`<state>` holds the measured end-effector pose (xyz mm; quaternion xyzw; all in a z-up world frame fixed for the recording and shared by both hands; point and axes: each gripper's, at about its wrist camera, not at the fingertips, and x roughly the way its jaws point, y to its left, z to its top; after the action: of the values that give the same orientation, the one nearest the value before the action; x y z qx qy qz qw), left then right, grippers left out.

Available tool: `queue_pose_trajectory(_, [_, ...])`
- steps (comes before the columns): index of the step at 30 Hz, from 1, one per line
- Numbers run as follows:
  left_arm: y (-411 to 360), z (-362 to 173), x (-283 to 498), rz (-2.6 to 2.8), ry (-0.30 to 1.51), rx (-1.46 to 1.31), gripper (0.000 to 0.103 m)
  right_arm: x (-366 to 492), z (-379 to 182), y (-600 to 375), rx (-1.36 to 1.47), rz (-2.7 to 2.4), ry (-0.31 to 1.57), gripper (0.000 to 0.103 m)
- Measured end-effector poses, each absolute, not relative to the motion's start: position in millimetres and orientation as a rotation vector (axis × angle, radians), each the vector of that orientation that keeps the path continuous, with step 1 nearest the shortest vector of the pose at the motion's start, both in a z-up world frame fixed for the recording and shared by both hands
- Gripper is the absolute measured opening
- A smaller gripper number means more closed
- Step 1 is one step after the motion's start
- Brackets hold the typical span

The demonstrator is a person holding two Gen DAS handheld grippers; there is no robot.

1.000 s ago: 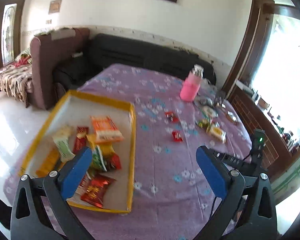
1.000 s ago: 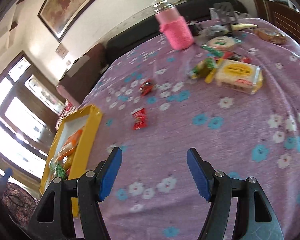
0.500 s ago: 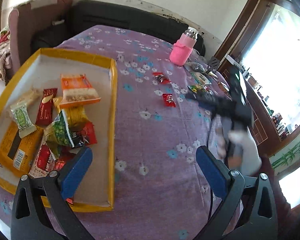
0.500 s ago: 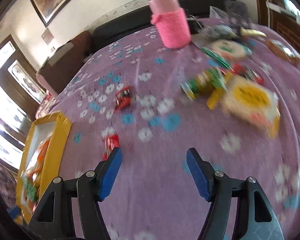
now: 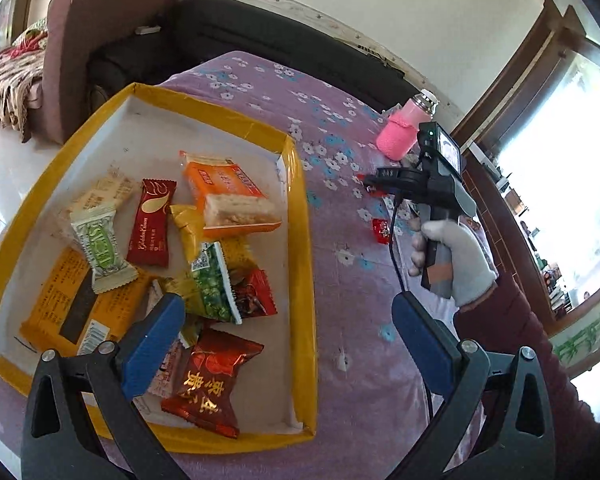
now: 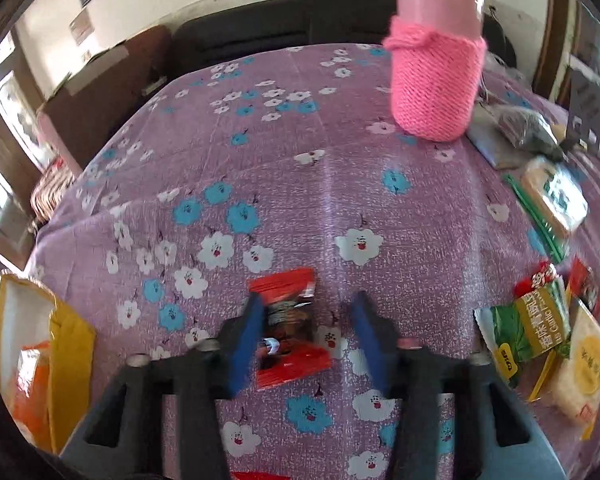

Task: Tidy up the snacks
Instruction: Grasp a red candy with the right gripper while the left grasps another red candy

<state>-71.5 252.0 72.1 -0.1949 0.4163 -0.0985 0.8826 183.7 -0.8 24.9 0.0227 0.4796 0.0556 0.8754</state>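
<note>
A small red snack packet (image 6: pixel 286 332) lies on the purple flowered cloth between the jaws of my right gripper (image 6: pixel 308 304). The jaws are closing: the left pad is at the packet's edge, and the right pad still stands a little off it. From the left wrist view the right gripper (image 5: pixel 380 184) points down at the cloth, held by a gloved hand (image 5: pixel 460 256). My left gripper (image 5: pixel 286 312) hangs open and empty over the near end of the yellow-rimmed tray (image 5: pixel 300 240), which holds several wrapped snacks.
A second red packet (image 5: pixel 381 231) lies nearer the tray. A green packet (image 6: pixel 528 328) and a yellow biscuit pack (image 6: pixel 584 368) sit to the right. A pink knit-covered bottle (image 6: pixel 436 80) stands behind them. The tray's corner (image 6: pixel 64 336) shows at the left.
My right gripper swept across the cloth to the far red packet and its jaws narrowed around it. My left gripper sank closer to the tray.
</note>
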Motion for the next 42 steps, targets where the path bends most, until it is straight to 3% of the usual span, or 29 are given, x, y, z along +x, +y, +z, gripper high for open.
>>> queue_pose_trajectory(6, [228.4,71.4,-63.7,-0.219,0.887,-0.349,0.103,148.9,25.9,-9.1,-0.013,0.135,0.993,0.024])
queue_pose_trajectory(13, [191.5,80.8,-60.6,-0.231,0.884,-0.276,0.103,72.6,31.1,-69.2,0.185,0.203,1.009,0.023])
queue_pose_trajectory(16, [168.4,87.0,-53.3,-0.244,0.881,-0.238,0.103,34.4,35.6,-95.4,0.288,0.237,0.967,0.017])
queue_pose_trajectory(22, [111.3,89.9,-27.8,-0.269,0.871,-0.086,0.103,12.3,37.7,-117.8,0.343,0.237,0.875,0.018])
queue_pose_trajectory(24, [100.5,87.3,-18.8,-0.277,0.879,-0.059,0.103,12.7,36.3,-119.4,0.354,0.262,0.865,0.023])
queue_pose_trajectory(26, [96.7,82.8,-1.9,-0.274,0.926,-0.065,0.103,15.8,33.8,-113.9,0.34,0.298,0.869,0.034])
queue_pose_trajectory(28, [100.6,80.6,11.4,-0.254,0.95,-0.098,0.101,17.5,33.1,-102.5,0.298,0.321,0.867,0.057])
queue_pose_trajectory(29, [101.8,80.2,15.1,-0.248,0.951,-0.111,0.098,19.7,32.9,-96.3,0.275,0.327,0.866,0.057])
queue_pose_trajectory(31, [104.0,78.1,21.7,-0.247,0.953,-0.131,0.078,23.1,31.1,-84.9,0.237,0.331,0.876,0.057])
queue_pose_trajectory(33, [106.6,74.1,27.5,-0.242,0.97,-0.15,0.068,24.9,25.9,-78.3,0.216,0.333,0.899,0.053])
queue_pose_trajectory(35, [111.6,69.1,31.7,-0.234,0.991,-0.186,0.067,25.5,20.7,-71.6,0.169,0.298,0.911,0.043])
queue_pose_trajectory(36, [113.4,67.7,33.2,-0.232,0.996,-0.198,0.067,25.3,20.1,-69.1,0.145,0.281,0.919,0.027])
queue_pose_trajectory(42, [115.5,58.9,49.4,-0.233,1.037,-0.226,0.067,22.1,22.2,-86.1,0.221,0.233,0.92,0.026])
